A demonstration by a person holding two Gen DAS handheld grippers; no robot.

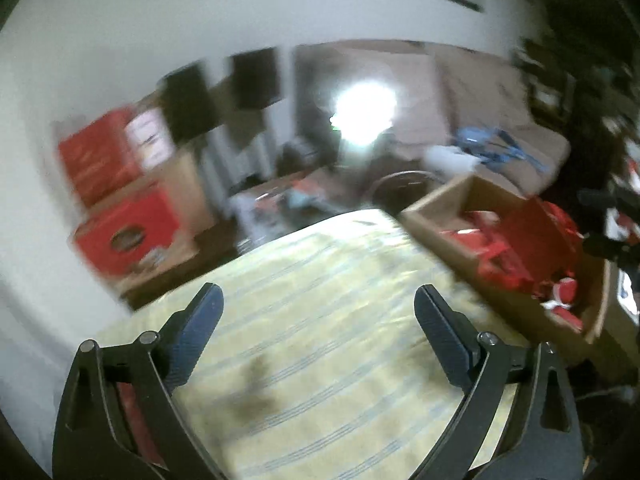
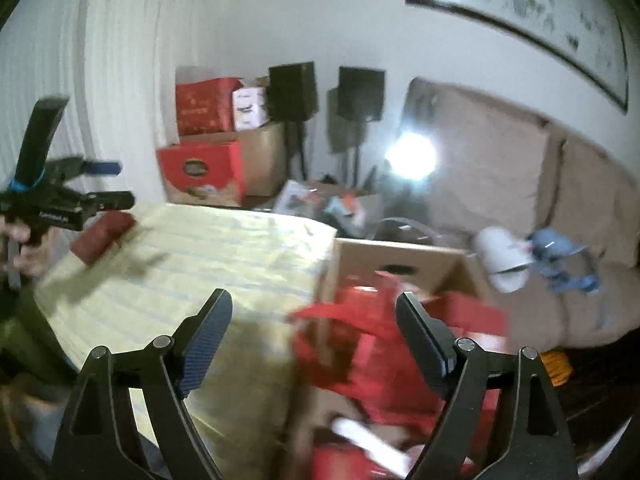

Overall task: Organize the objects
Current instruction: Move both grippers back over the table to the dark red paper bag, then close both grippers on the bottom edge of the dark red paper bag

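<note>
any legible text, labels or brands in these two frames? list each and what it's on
Nothing can be quoted with confidence.
White lettering on the left tongs body: too small and blurred to read.
Oval label on the lower red box: blurred, unreadable.
Gold print on the upper red box: blurred.
Dark print on the white carton: blurred.
Markings on the framed picture: unreadable.
Red packages in the cardboard box: motion-blurred, no text.

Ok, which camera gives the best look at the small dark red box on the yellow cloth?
The right wrist view: the dark red box lies on the yellow cloth near its far left edge, below the left gripper, blurred but whole. The left wrist view does not show it at all, only cloth between its open jaws.
</note>
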